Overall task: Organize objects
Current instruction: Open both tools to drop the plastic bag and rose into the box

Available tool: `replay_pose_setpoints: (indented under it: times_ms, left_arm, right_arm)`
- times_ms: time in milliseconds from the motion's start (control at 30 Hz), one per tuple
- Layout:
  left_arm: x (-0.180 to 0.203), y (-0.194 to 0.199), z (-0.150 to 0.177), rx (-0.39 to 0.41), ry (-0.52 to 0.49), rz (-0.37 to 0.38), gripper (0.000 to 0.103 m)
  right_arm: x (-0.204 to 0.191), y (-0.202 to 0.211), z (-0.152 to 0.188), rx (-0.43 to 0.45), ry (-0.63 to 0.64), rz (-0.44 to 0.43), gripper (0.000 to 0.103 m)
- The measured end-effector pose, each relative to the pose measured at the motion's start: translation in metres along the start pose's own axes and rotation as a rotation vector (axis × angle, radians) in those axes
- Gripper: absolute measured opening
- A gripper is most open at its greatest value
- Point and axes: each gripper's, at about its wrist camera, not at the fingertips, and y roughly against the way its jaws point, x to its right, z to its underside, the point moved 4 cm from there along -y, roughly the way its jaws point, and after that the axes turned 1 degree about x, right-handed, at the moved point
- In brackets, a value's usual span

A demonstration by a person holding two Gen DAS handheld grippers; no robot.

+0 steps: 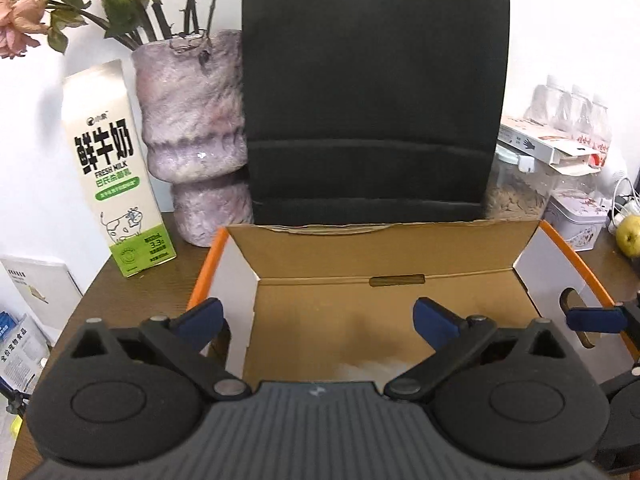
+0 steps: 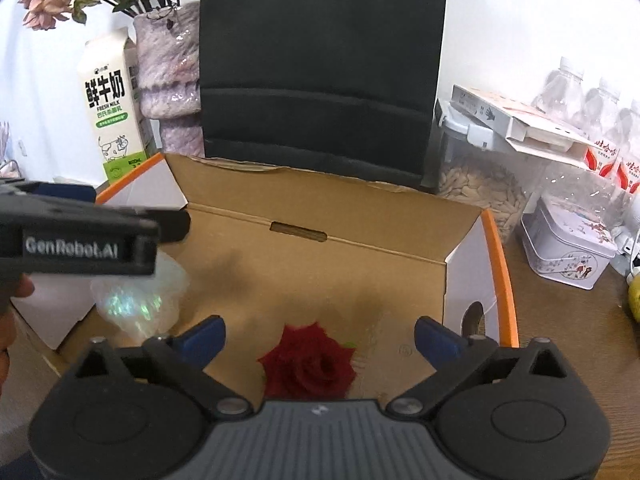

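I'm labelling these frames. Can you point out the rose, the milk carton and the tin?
rose [image 2: 308,364], right wrist view, middle of the red bloom
milk carton [image 1: 114,184], left wrist view, printed front face
tin [image 2: 560,240], right wrist view, its front wall

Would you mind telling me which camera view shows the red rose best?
The right wrist view: the red rose lies in plain sight on the cardboard box floor. The left wrist view shows none of it, only a pale blur.
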Motion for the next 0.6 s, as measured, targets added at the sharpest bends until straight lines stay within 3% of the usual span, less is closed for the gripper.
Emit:
replay_pose_setpoints:
  times_ms: [600]
  left_arm:
    - [-0.002, 0.029, 0.000, 0.013, -0.006, -0.015, 0.103]
  right_arm:
    - [-0.002, 0.026, 0.000, 0.038, 0.014, 0.031, 0.103]
